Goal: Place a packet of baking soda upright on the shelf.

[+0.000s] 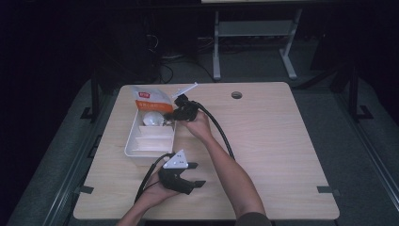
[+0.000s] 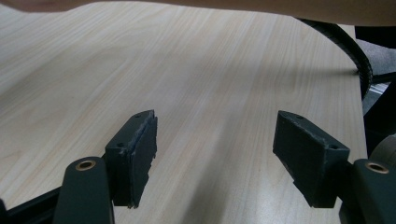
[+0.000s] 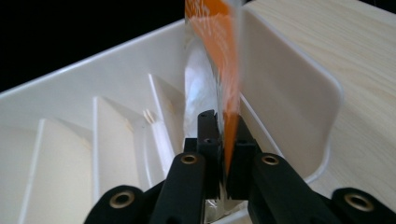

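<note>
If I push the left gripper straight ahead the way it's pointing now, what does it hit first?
Probably nothing soon: the left gripper points, jaws open, across the bare table. Farther on, the forearm and the right gripper's cable cross its line; depth is unclear.

Light wooden table (image 1: 273, 141), white divided tray (image 1: 141, 153) resting on it

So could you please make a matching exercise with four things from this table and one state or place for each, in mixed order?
Things:
1. right gripper
2. left gripper
3. white tray
4. snack bag

States or places:
A. divided into compartments
B. fingers wide apart over bare wood
C. orange and clear, standing at the tray's far end
D. fingers pinched on the bag's edge

Pairs: 1-D, 2-B, 3-A, 4-C
</note>
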Demonstrator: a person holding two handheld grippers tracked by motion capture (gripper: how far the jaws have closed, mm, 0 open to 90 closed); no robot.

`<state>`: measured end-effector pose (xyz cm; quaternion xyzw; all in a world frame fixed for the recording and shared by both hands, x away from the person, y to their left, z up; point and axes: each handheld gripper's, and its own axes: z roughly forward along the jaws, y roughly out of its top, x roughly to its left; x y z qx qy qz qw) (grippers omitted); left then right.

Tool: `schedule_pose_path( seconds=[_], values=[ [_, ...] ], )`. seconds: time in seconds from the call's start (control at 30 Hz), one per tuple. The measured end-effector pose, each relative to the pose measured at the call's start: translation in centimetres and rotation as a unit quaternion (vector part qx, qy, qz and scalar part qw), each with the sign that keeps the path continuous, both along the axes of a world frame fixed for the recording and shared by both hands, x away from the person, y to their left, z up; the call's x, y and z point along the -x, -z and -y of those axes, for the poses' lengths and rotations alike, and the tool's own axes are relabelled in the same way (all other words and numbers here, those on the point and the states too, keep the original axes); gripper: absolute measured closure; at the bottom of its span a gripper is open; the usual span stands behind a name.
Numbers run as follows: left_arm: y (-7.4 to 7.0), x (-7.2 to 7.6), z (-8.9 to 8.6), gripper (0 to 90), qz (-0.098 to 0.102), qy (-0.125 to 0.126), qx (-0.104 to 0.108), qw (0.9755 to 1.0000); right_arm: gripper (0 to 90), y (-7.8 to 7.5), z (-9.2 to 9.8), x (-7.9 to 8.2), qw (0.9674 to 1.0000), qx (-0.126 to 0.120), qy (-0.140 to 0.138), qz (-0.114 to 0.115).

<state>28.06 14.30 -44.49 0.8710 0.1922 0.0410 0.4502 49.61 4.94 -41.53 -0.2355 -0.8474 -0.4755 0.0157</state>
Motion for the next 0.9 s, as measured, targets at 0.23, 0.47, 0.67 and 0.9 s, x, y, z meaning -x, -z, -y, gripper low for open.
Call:
schedule_pose_path(
  seconds=[0.23, 0.47, 0.67, 0.9],
  values=[
    [0.0, -0.1, 0.0, 29.3, 0.001, -0.001, -0.001, 1.0000, 71.8, -1.1, 1.4, 0.2, 0.9999, -0.015, 0.003, -0.001],
    [0.0, -0.1, 0.0, 28.6, 0.001, -0.004, 0.000, 1.0000, 65.7, -1.6, 3.1, 0.8, 0.9996, -0.023, 0.013, 0.008],
    [0.1, -0.1, 0.1, 28.4, 0.001, -0.004, -0.003, 1.0000, 62.3, -1.6, 4.8, 1.3, 0.9995, -0.027, 0.014, 0.006],
    [0.1, -0.2, 0.0, 27.9, 0.001, -0.007, 0.000, 1.0000, 55.8, -2.1, 6.5, 2.0, 0.9992, -0.036, 0.018, 0.005]
  ],
)
